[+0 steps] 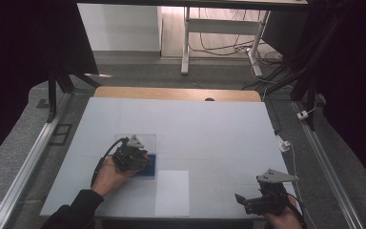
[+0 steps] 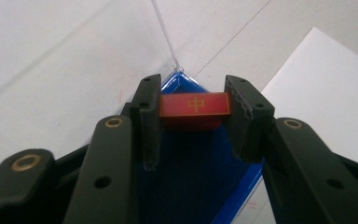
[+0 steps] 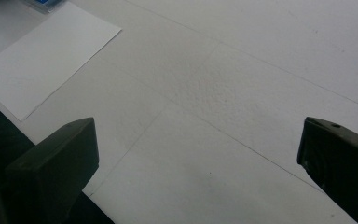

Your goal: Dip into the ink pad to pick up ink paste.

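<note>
Two grippers | left gripper [image 2: 193,114] — jaws pinching a red tile [image 2: 195,105] with a gold character, over the blue tray [image 2: 191,182] | right gripper [image 3: 198,154] — jaws spread wide above the bare table [image 3: 242,70], near white paper [image 3: 46,58]

Red block over the blue tray

A small red block [image 2: 194,106] with a gold character on its top face, lying level, pinched at both ends; beneath it an open blue tray [image 2: 191,186], dark blue inside, on the white table.
</note>
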Motion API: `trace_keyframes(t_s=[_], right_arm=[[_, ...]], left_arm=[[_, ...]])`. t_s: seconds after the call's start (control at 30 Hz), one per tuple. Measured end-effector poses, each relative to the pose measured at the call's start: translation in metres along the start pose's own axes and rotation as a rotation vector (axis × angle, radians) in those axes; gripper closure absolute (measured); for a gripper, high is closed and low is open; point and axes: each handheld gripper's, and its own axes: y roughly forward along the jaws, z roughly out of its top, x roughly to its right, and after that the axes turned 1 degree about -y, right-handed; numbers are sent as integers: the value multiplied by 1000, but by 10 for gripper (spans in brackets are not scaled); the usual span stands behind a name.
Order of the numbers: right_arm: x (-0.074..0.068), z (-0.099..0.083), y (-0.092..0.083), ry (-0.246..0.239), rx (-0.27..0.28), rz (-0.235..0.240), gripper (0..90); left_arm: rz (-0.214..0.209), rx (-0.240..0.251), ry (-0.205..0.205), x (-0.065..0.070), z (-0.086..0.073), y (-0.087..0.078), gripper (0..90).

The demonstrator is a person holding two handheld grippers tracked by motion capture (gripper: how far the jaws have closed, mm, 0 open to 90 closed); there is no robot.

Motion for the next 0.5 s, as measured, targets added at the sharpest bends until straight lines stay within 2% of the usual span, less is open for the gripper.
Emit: trace_keyframes(t_s=[0.07, 0.2, 0.43, 0.5], right_arm=[[0, 0, 0, 1, -2, 1, 0], [0, 0, 0, -1, -3, 3, 0], [0, 0, 0, -3, 1, 4, 0], [0, 0, 0, -1, 4, 5, 0]], left_arm=[[12, -5, 8, 2, 1, 0, 588], [70, -11, 57, 12, 2, 1, 587], [49, -20, 68, 9, 3, -1, 584], [37, -18, 50, 6, 4, -2, 584]])
